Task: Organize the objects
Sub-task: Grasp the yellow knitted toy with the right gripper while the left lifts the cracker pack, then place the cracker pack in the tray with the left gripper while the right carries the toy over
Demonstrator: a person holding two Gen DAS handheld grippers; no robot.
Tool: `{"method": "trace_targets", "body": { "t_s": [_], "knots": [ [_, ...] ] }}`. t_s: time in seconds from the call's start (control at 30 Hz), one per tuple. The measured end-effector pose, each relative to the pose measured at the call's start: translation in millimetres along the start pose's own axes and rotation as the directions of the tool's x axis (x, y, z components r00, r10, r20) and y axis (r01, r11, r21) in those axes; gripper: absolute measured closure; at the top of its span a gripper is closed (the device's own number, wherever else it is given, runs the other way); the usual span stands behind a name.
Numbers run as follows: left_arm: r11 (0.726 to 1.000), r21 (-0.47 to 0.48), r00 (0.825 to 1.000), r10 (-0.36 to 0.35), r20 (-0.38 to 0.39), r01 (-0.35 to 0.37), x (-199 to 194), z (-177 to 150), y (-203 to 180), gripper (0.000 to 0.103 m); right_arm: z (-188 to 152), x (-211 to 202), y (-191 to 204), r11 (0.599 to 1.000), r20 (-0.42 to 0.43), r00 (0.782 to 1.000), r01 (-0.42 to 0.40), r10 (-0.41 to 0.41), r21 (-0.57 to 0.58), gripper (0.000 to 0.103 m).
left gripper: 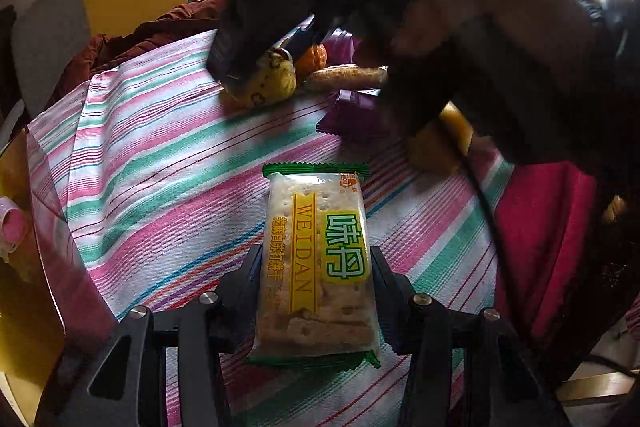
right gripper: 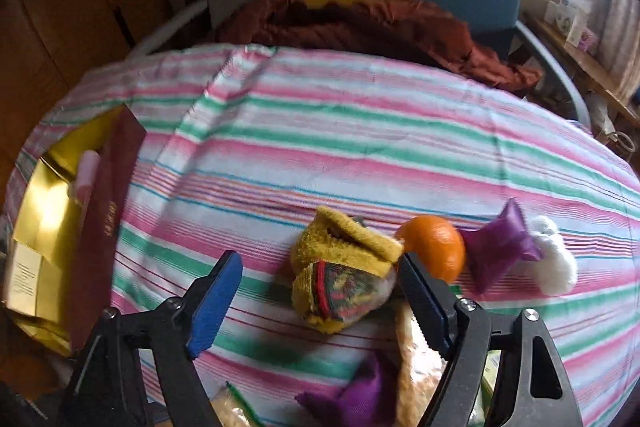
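My right gripper (right gripper: 320, 291) hangs over the striped counter (right gripper: 360, 147), jaws apart around a yellow plush toy (right gripper: 340, 267). Orange (right gripper: 436, 247) just beside it; gold box (right gripper: 44, 211) at counter's left edge.

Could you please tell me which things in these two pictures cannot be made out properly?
- Left wrist view: the blurred dark right tool and its arm cover much of the snack pile beyond the cracker packet.
- Right wrist view: the gold box is cut by the left edge, its contents unclear.
- Right wrist view: the packets at the bottom edge are blurred and unreadable.
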State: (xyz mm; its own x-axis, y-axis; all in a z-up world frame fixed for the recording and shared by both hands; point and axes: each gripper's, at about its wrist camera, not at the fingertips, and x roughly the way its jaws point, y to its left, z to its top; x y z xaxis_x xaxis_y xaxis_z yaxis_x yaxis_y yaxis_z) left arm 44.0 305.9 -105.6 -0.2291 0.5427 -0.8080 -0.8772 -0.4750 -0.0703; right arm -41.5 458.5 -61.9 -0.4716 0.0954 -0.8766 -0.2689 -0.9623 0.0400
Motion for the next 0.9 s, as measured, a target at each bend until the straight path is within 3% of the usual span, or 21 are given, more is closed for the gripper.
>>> {"method": "trace_targets", "body": {
  "t_s": [0.07, 0.1, 0.2, 0.43, 0.6, 0.9],
  "knots": [
    [1.0, 0.001, 1.0, -0.004, 0.003, 0.004, 0, 0, 1, 0.053, -3, 15, 2, 0.997, -0.042, 0.996, 0.073, -0.074, -0.034, 0.059],
    [1.0, 0.002, 1.0, -0.005, 0.004, 0.005, 0, 0, 1, 0.053, -5, 19, 2, 0.993, -0.048, 0.993, 0.104, -0.107, -0.049, 0.062],
    [1.0, -0.009, 1.0, -0.008, 0.009, 0.008, -1, 1, 3, 0.055, -8, 7, -5, 0.997, -0.026, 0.997, 0.077, -0.077, -0.021, 0.07],
    [0.999, -0.034, 1.0, -0.021, 0.006, 0.021, -19, 1, 5, 0.055, -22, -59, -3, 0.999, 0.116, 0.993, 0.018, -0.022, 0.037, 0.07],
    [0.999, -0.045, 0.997, -0.004, 0.078, 0.007, -67, -6, 5, 0.055, -35, -94, 0, 0.998, 0.187, 0.982, -0.004, -0.007, 0.063, 0.07],
    [0.966, -0.251, 0.979, 0.114, 0.169, -0.069, -137, -16, 68, 0.055, -48, -124, 12, 0.993, 0.262, 0.965, -0.057, 0.027, 0.107, 0.07]
  ]
}}
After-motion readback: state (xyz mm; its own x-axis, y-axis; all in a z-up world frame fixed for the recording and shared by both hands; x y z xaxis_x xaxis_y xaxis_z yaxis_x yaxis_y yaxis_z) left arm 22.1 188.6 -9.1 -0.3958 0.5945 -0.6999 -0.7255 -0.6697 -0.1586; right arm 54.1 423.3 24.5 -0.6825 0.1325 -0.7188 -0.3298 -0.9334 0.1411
